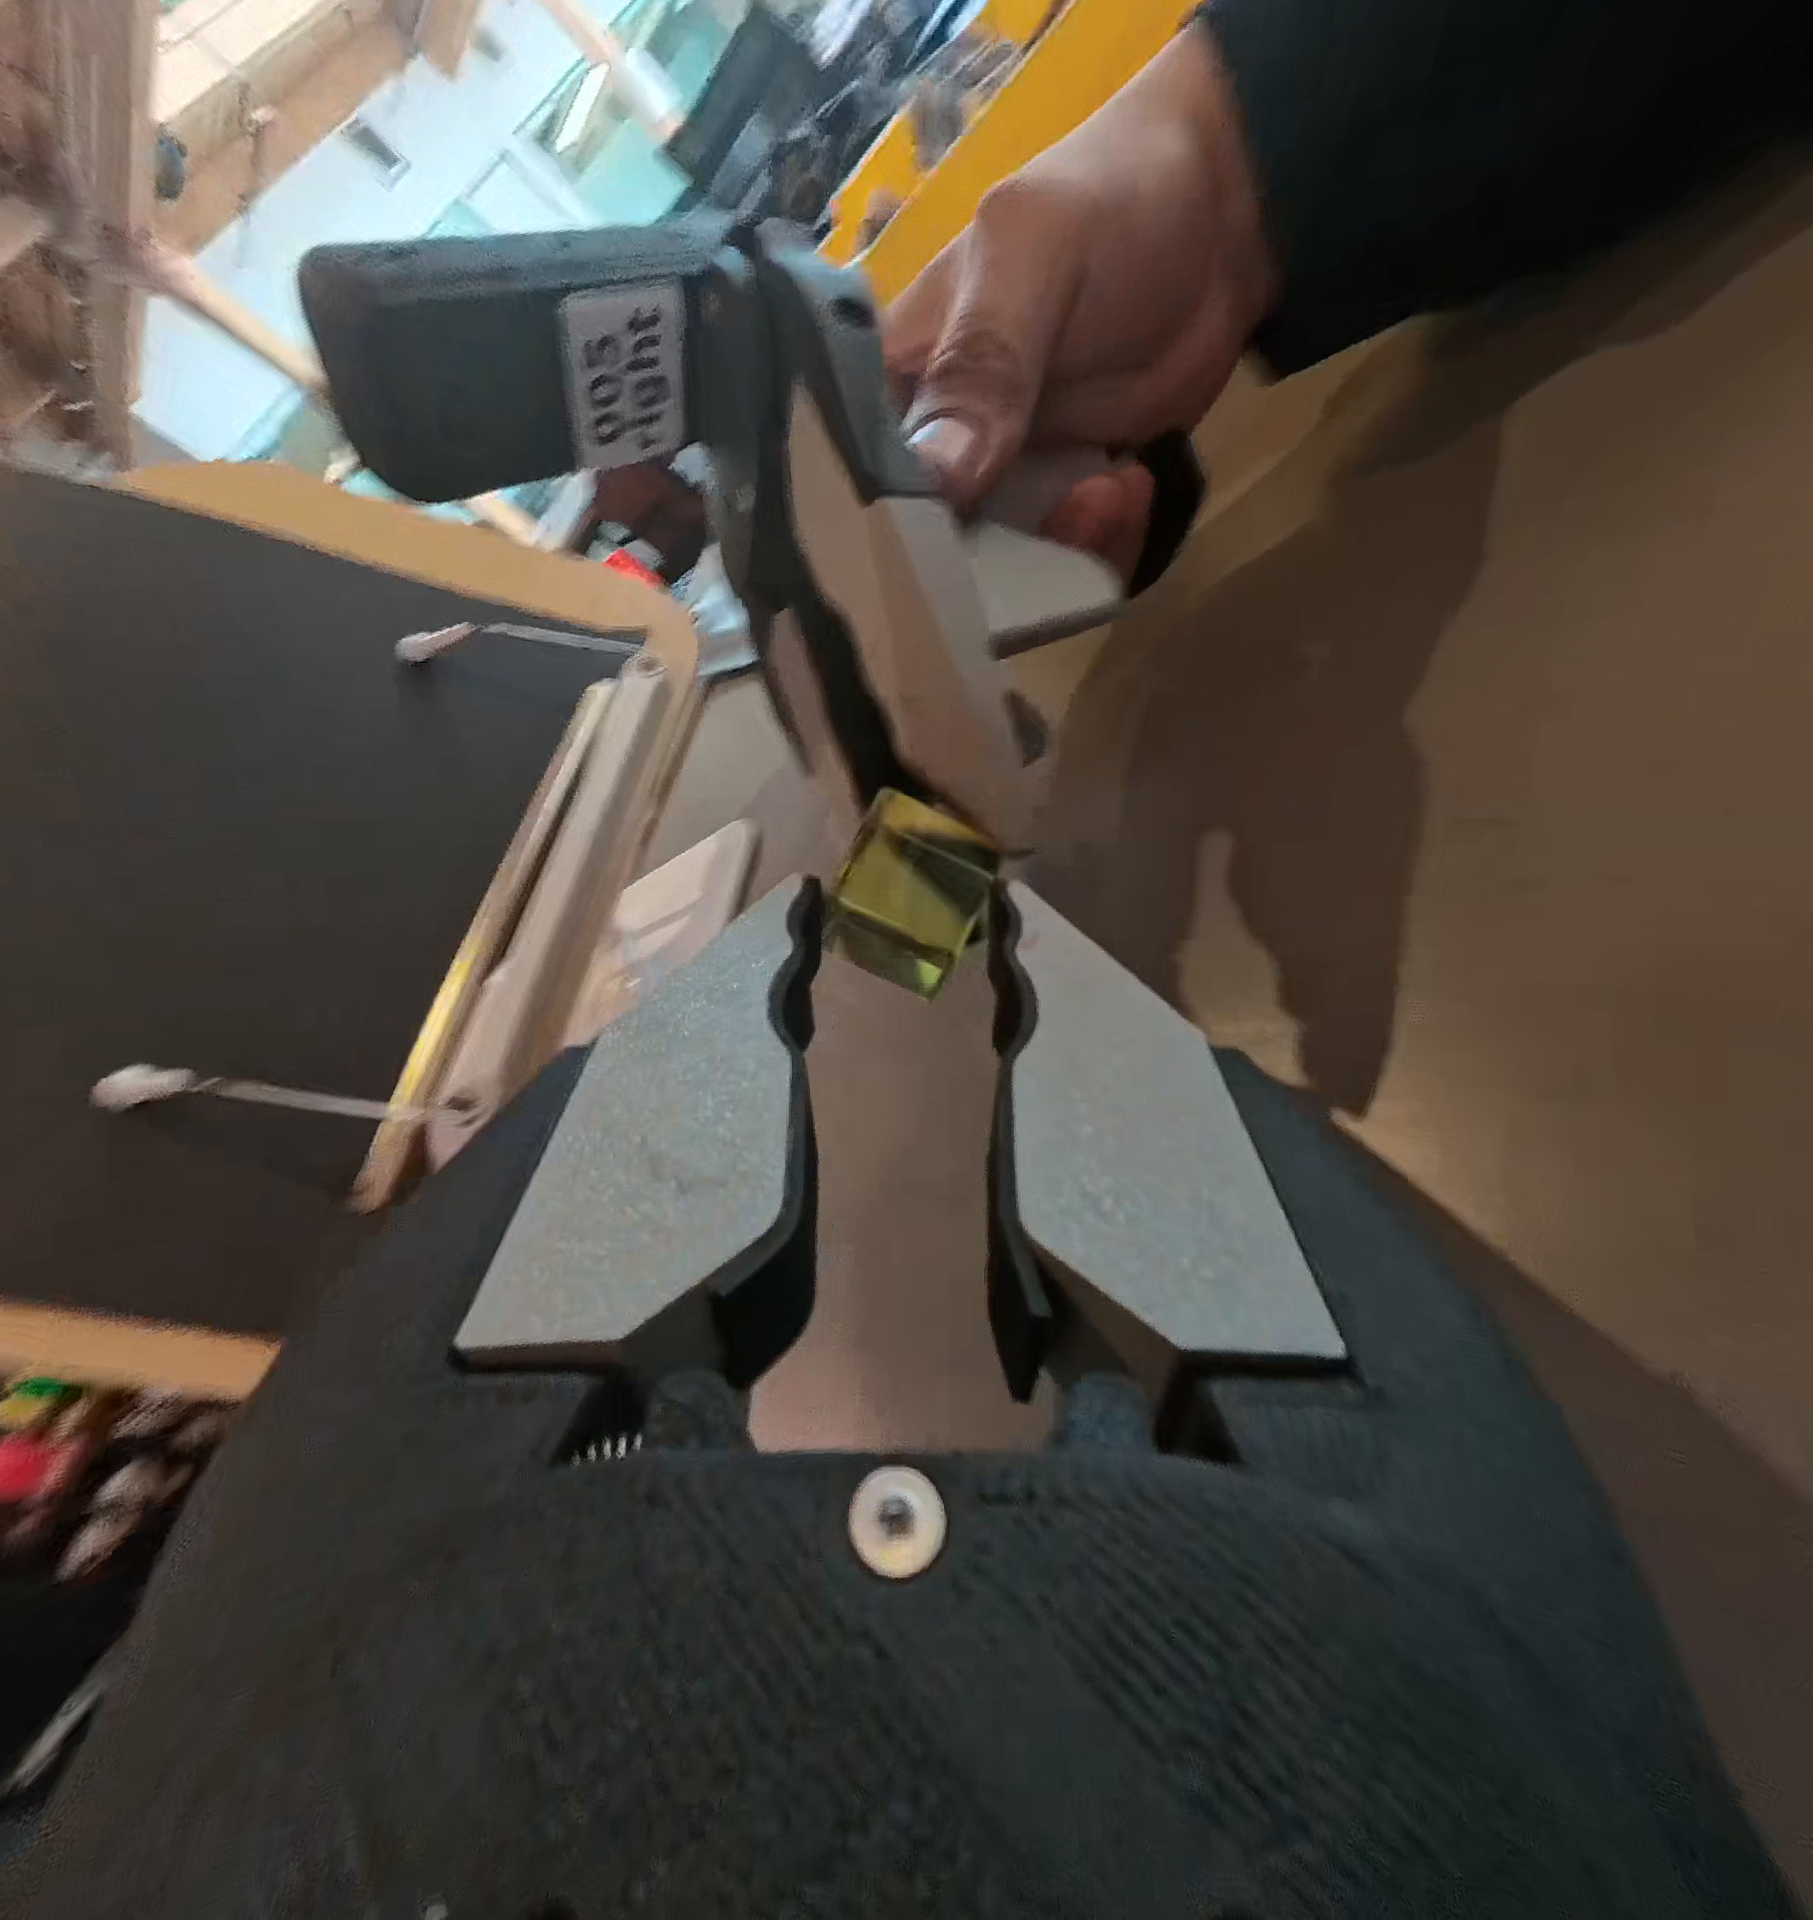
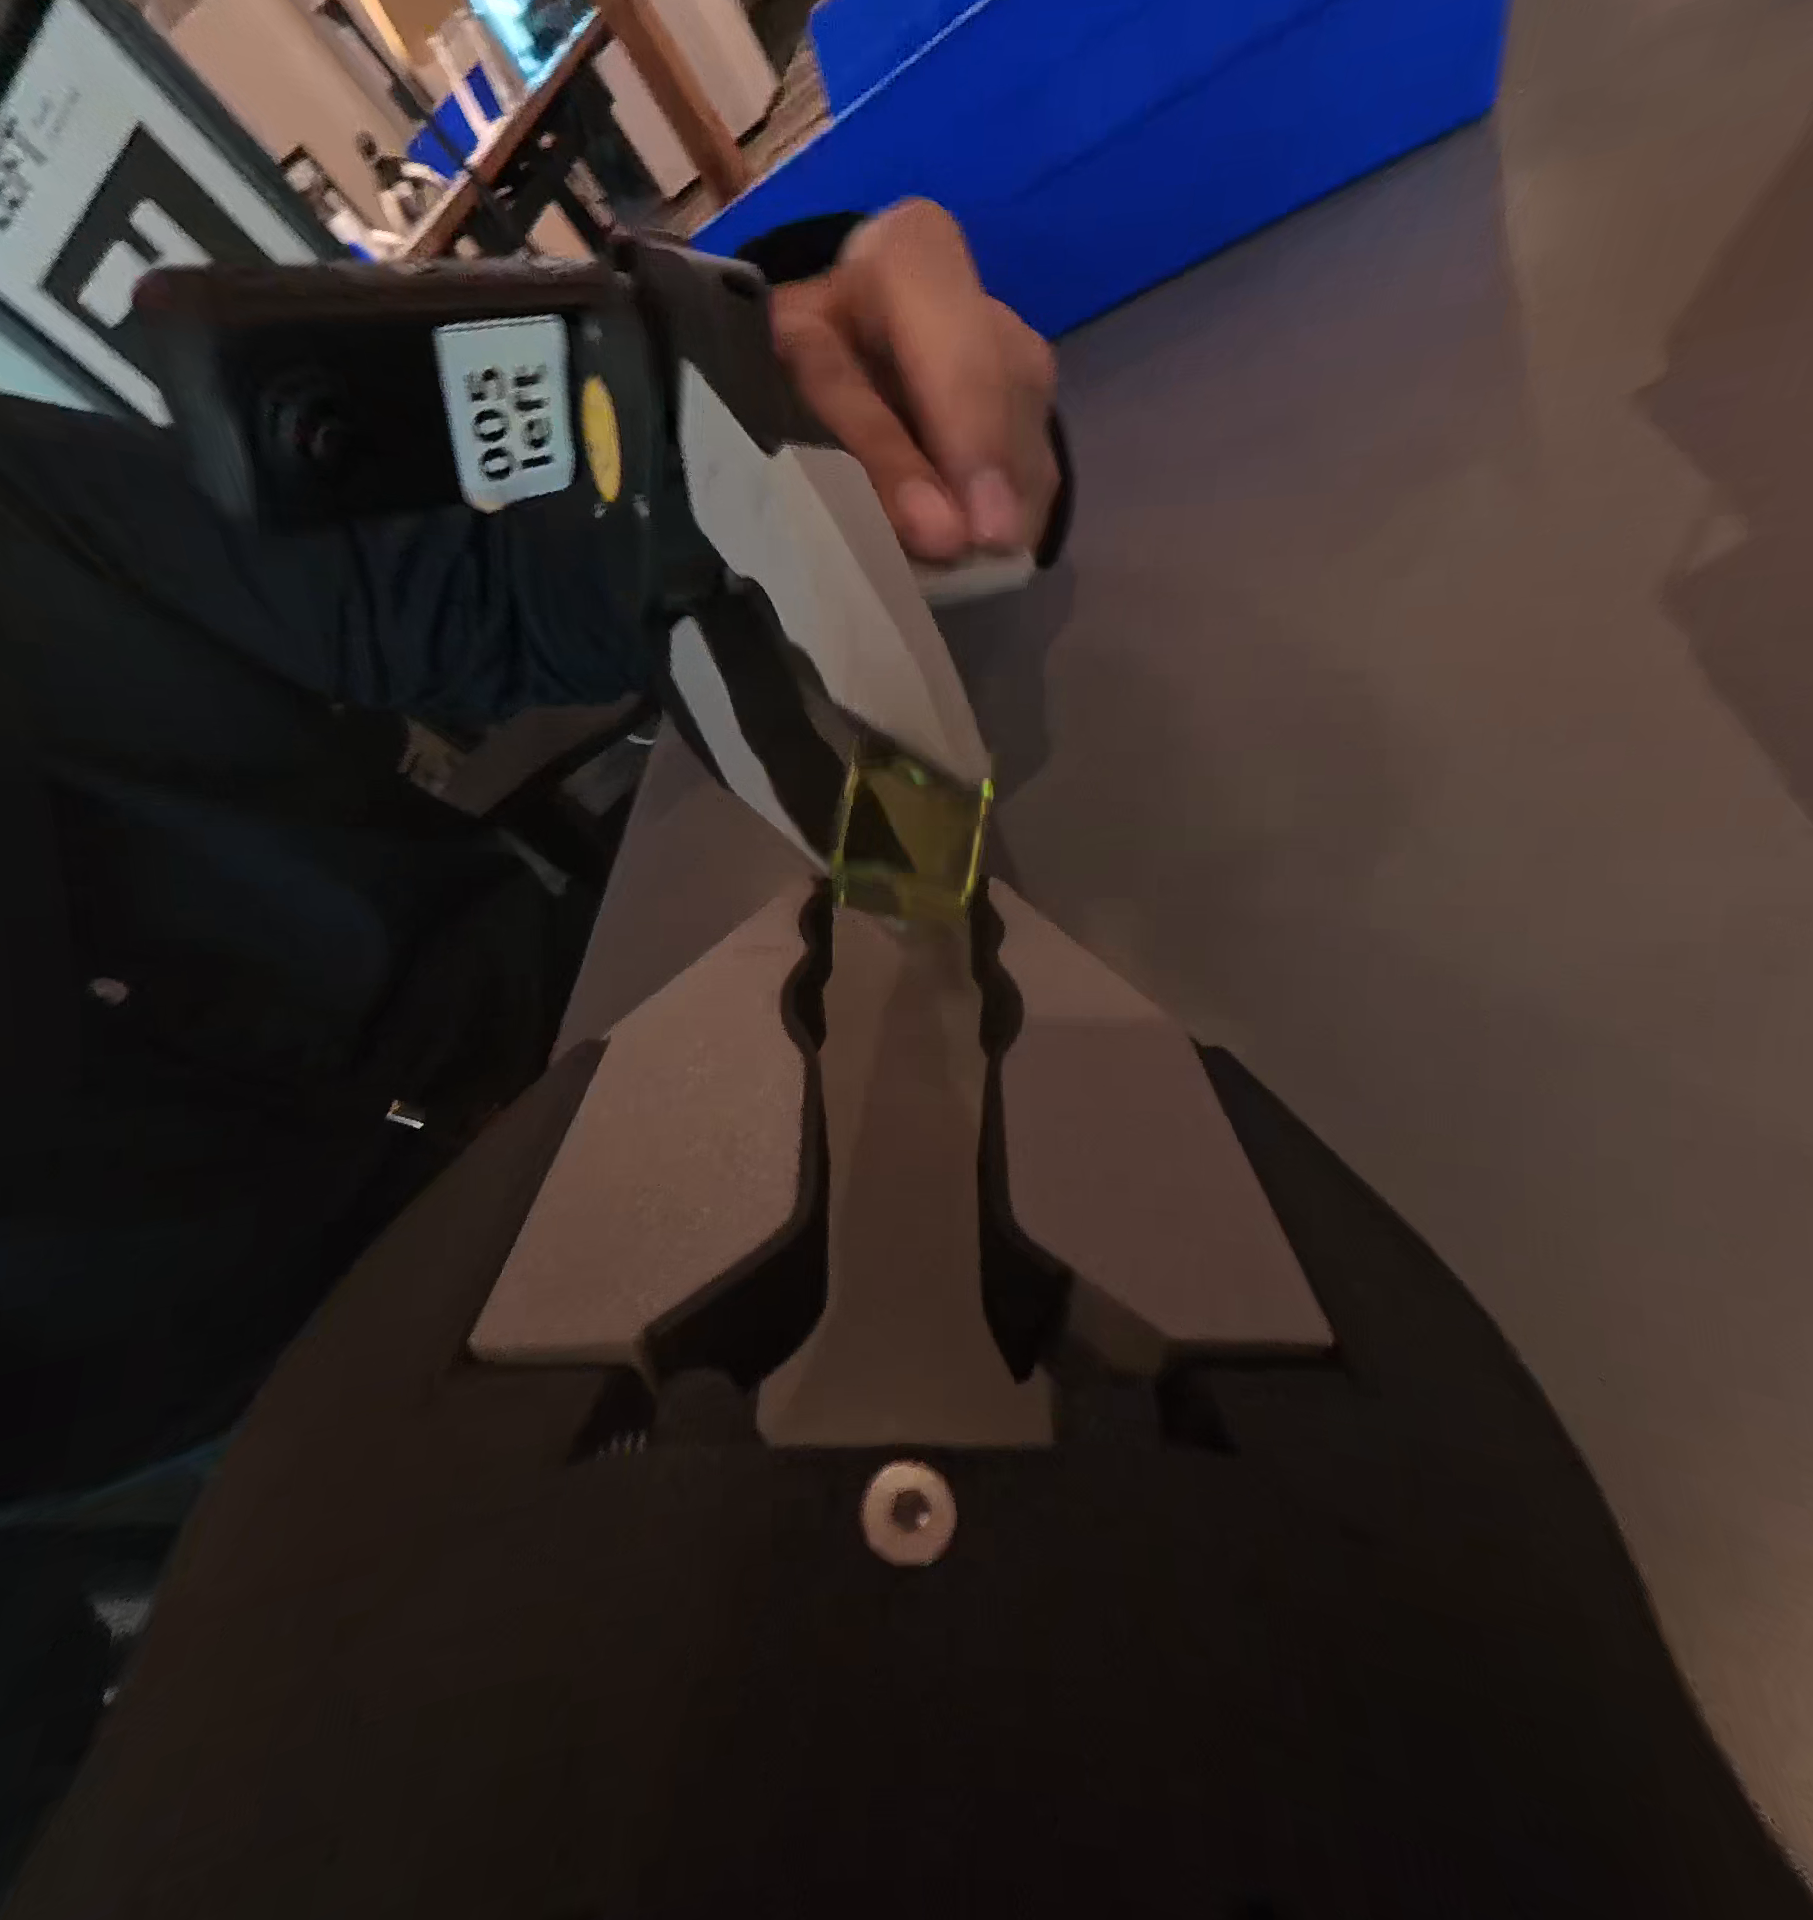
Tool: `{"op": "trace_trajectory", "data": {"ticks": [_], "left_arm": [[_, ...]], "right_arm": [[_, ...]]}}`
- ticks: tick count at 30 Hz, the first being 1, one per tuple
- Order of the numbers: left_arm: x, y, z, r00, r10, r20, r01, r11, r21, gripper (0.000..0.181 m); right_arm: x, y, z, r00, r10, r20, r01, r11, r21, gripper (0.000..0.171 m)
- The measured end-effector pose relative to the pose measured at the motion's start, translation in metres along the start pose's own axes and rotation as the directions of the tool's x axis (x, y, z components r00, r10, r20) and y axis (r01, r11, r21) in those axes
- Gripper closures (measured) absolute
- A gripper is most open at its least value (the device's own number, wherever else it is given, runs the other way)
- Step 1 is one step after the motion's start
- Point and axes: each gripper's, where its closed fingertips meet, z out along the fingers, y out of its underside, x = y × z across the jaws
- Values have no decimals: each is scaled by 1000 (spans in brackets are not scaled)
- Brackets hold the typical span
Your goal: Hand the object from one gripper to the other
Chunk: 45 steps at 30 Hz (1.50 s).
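Note:
A small clear yellow-green cube [image 1: 912, 899] is held in the air between both grippers, which meet tip to tip. My right gripper [image 2: 897, 899] is shut on the cube [image 2: 907, 842], which sits square between its fingertips. My left gripper [image 1: 902, 904] has its jaws around the same cube. The cube is tilted in them, with a narrow gap at the left finger, so I read it as open. In the left wrist view the right gripper [image 1: 943, 805] comes down from above. In the right wrist view the left gripper [image 2: 907, 821] comes in from the upper left.
A tan tabletop [image 1: 1504, 831] lies below. A dark board with a wooden rim [image 1: 206, 831] and two cotton swabs [image 1: 143, 1089] is at the left. A blue box [image 2: 1141, 135] stands at the back. A person's hands [image 1: 1078, 312] hold the grippers. Only a small space, under 4 cm, lies between the two pairs of fingers.

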Motion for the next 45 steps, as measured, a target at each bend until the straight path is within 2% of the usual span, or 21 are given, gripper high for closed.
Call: {"op": "trace_trajectory", "data": {"ticks": [3,5,9,11,13,15,18,19,21,23,26,29,30,32,35,37,38,41,45], "left_arm": [[-36,10,-7,969,127,213,-109,990,-93,151],[-43,10,-12,940,211,267,-186,976,-114,151],[-29,-5,-8,970,118,213,-121,993,-2,151],[-27,-7,-6,973,99,209,-103,995,11,151],[-23,-7,-3,978,77,193,-82,996,20,151],[-19,-8,-2,985,40,171,-46,998,33,151],[-17,4,3,991,-72,116,72,997,0,151],[-15,9,4,984,-164,64,165,986,-9,144],[-10,17,5,931,-364,-39,363,931,-41,135],[-13,24,6,842,-533,-79,530,846,-59,133],[-22,23,3,693,-709,-130,711,702,-34,129],[-29,22,-1,570,-801,-181,813,582,-16,129],[-30,22,-1,536,-822,-194,835,550,-20,128],[-29,17,-1,485,-844,-229,865,501,-15,127],[-22,9,1,432,-855,-288,888,458,-26,131],[-13,10,4,452,-842,-296,868,491,-70,151],[-10,11,5,472,-831,-294,853,515,-87,154],[-10,19,5,611,-758,-229,761,642,-96,154],[-31,28,1,866,-499,-22,498,866,-40,154]], "right_arm": [[19,-4,-13,993,46,-106,-41,998,48,144],[19,-16,-19,994,71,-78,-60,989,135,134],[3,-38,-22,1000,26,6,-27,967,255,129],[-2,-40,-17,1000,-11,5,9,965,261,128],[-5,-38,-10,1000,-28,-6,29,974,227,138],[-1,-34,-3,996,-55,-75,68,981,182,148],[16,-34,-7,944,-159,-289,201,972,124,148],[25,-33,-12,900,-204,-386,252,965,76,148],[45,-32,-26,738,-326,-590,358,931,-67,149],[49,-32,-32,572,-464,-676,446,868,-219,148],[49,-34,-29,341,-625,-703,508,751,-421,147],[45,-40,-26,158,-719,-677,524,642,-560,147],[44,-42,-25,104,-741,-663,523,608,-597,148],[42,-40,-19,54,-778,-626,517,558,-649,147],[33,-38,1,34,-810,-585,565,499,-657,148],[27,-38,12,29,-821,-571,593,474,-651,148],[27,-37,14,32,-822,-569,597,472,-648,148],[28,-34,14,107,-803,-587,617,516,-594,145],[22,-37,3,392,-664,-637,627,699,-343,139]]}}
